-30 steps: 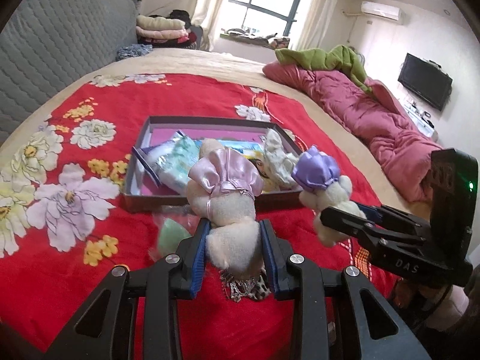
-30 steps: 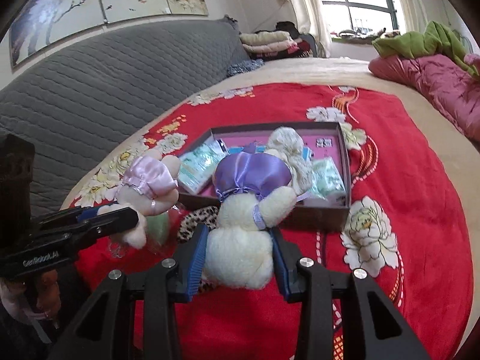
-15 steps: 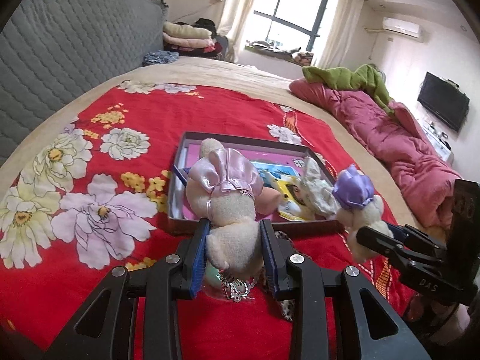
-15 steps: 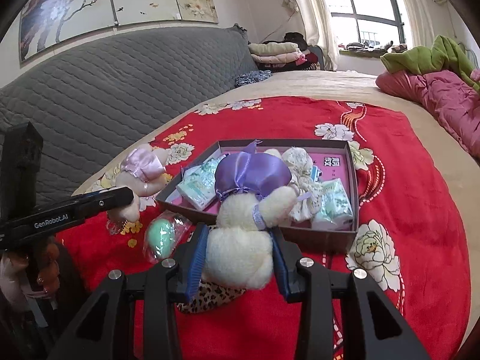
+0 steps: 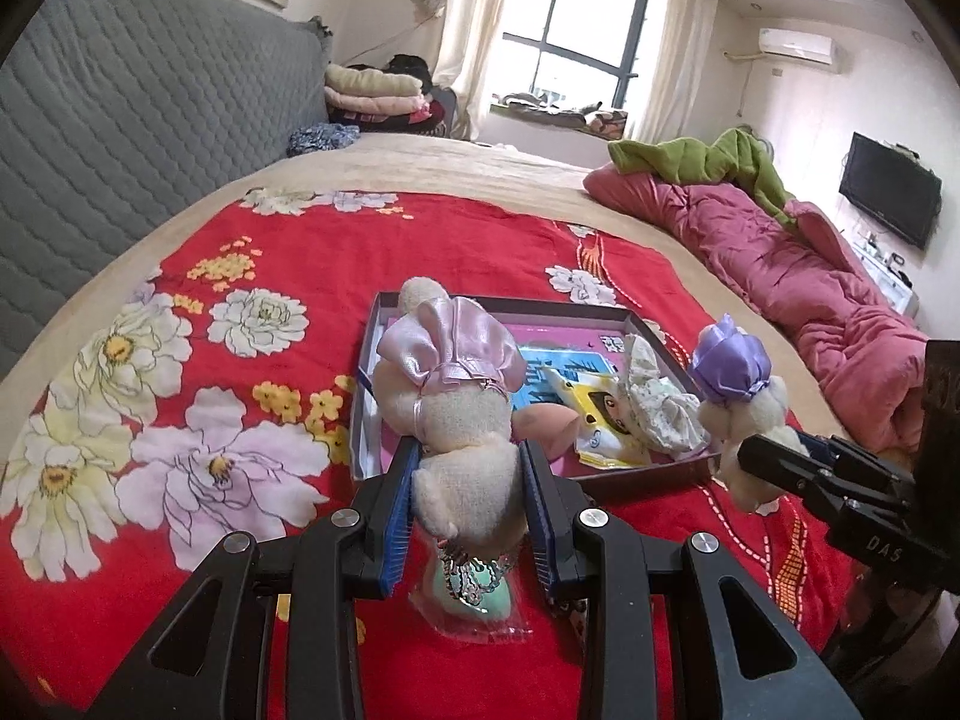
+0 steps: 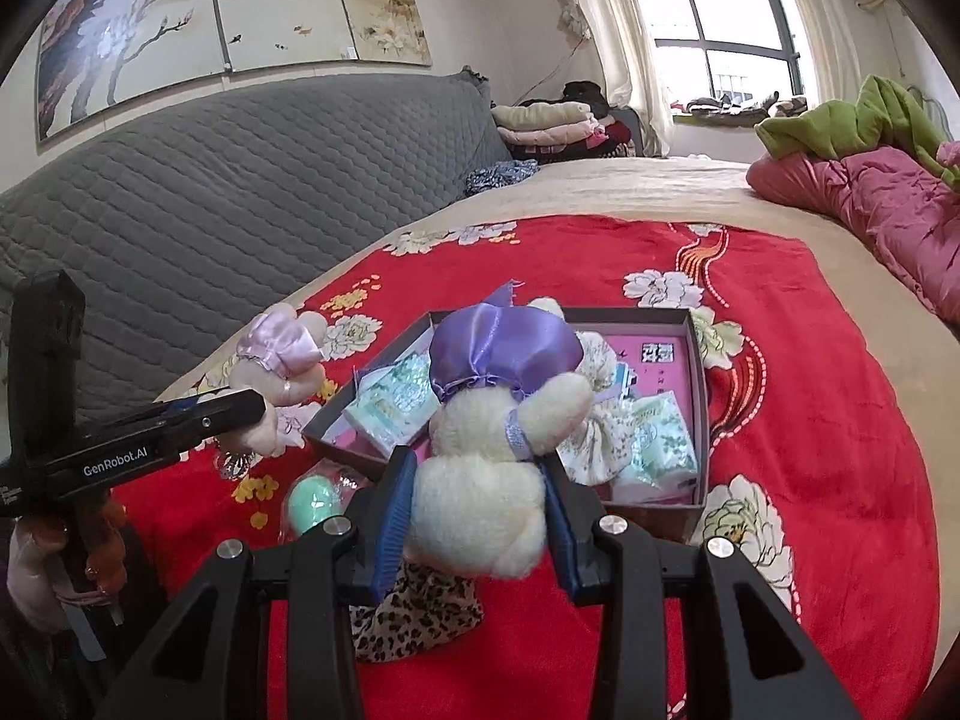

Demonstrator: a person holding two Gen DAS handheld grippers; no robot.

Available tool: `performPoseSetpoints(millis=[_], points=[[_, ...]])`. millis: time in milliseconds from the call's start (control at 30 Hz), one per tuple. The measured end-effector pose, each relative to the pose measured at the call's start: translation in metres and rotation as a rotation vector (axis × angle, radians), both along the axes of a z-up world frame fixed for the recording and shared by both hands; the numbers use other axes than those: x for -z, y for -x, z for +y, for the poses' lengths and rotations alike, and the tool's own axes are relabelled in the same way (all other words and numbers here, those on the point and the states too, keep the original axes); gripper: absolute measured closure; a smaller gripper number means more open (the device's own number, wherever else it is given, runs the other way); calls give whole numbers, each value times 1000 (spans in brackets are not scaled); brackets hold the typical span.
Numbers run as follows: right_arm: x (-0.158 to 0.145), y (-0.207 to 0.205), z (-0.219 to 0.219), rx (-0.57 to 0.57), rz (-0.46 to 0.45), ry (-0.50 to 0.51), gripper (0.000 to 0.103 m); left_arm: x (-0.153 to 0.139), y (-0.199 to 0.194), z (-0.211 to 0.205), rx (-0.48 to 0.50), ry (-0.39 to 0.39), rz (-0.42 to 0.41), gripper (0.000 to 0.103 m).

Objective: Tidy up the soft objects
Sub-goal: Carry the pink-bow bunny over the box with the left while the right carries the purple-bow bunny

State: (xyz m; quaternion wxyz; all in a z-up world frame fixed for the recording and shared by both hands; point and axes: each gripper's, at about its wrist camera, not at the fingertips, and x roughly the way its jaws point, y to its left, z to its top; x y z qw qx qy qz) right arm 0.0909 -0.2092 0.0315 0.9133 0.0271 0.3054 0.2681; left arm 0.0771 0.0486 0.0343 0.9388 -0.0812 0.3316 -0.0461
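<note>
Leopard-print cloth [image 6: 414, 618] only in right view

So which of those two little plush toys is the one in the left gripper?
Start at the red flowered bedspread and find the shallow box lying on it. Just in front of the box, the left gripper is clamped on a cream plush toy. Its bonnet is pale pink satin; its neighbour's is purple.

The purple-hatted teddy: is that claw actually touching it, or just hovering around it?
Touching. In the right wrist view both blue pads of the right claw press into the purple-hatted teddy, whose plush bulges between them with no gap on either side.
</note>
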Motion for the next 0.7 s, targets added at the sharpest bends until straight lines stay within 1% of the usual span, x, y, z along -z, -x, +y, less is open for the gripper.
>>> performPoseSetpoints(millis=[67, 367, 500, 700], points=[[-1, -1, -1, 3, -5, 0, 63, 0, -3, -1, 0, -11, -1, 69], [-3, -7, 1, 3, -19, 0, 63, -1, -13, 4, -5, -13, -6, 69], [-2, -8, 1, 11, -14, 2, 63, -2, -17, 8, -7, 2, -6, 69], [-8, -13, 1, 19, -42, 3, 63, -5, -24, 9, -1, -2, -16, 69]])
